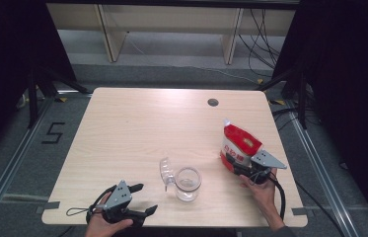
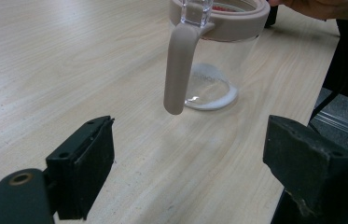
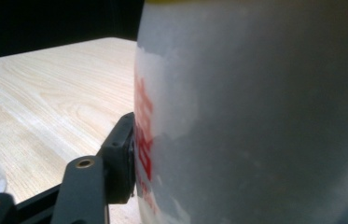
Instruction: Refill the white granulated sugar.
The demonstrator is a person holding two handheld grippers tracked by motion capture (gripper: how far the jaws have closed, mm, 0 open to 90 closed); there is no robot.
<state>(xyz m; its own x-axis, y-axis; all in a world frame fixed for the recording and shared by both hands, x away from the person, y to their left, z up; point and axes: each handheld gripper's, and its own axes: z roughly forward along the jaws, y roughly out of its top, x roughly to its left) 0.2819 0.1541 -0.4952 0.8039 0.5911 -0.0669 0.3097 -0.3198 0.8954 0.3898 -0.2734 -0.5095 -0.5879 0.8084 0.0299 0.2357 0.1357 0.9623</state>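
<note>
Right gripper jaws clamp the red-and-white bag, upright on the table. Left gripper jaws stand apart, empty. Clear pitcher stands between them, lid open, empty.

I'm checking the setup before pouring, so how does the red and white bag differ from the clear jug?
The red and white bag is opaque and printed; the clear jug is see-through with a beige handle. The bag is soft and leans, while the jug stands rigid and upright. The bag sits between the right hand-held gripper's jaws, one pad against it; the jug stands free before the open left hand-held gripper. Both rest on the table.
</note>
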